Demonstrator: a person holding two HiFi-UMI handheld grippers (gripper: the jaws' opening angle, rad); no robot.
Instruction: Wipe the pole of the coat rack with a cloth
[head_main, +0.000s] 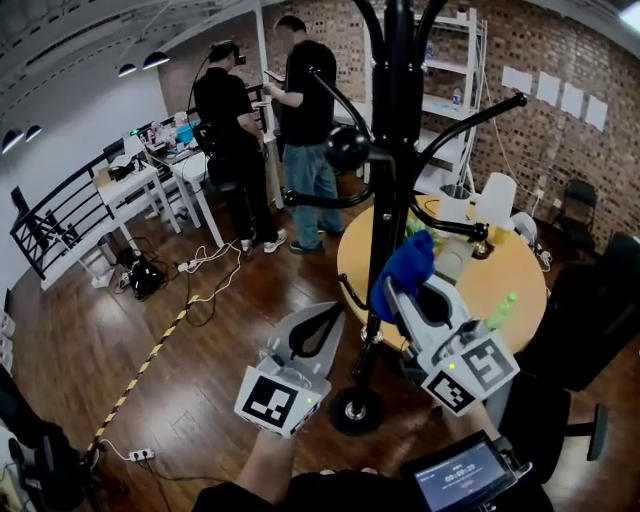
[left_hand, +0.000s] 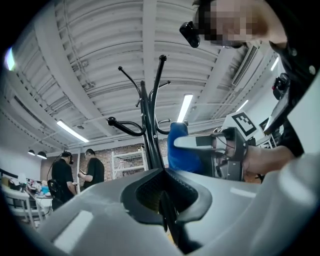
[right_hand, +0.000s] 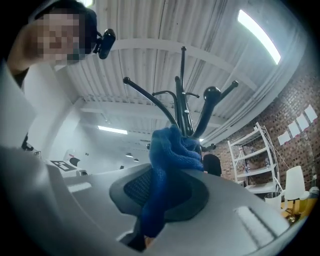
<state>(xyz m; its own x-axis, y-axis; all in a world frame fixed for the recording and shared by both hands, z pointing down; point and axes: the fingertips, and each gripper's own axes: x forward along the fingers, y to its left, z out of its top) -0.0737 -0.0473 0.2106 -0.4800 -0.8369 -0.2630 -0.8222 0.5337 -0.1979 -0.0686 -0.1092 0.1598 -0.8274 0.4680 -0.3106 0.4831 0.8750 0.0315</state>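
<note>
Right gripper (head_main: 400, 292): fingers clamped on blue cloth (head_main: 406, 264). Cloth just right of coat rack pole (head_main: 386, 190), mid-height; contact not certain. Pole upright, long axis vertical, base on wood floor (head_main: 150, 330) off round desk's (head_main: 520, 290) left edge. Left gripper (head_main: 322, 318): fingers together, empty, lower left, clear of pole. Right hand nearer. Judged next: strokes along pole; hooks above limit travel.

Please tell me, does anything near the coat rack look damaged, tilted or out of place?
Nothing stands out. The black metal coat rack looks undamaged; the blue cloth sits bunched in the right claw beside its pole. White cables trail loosely over the wooden floor.
</note>
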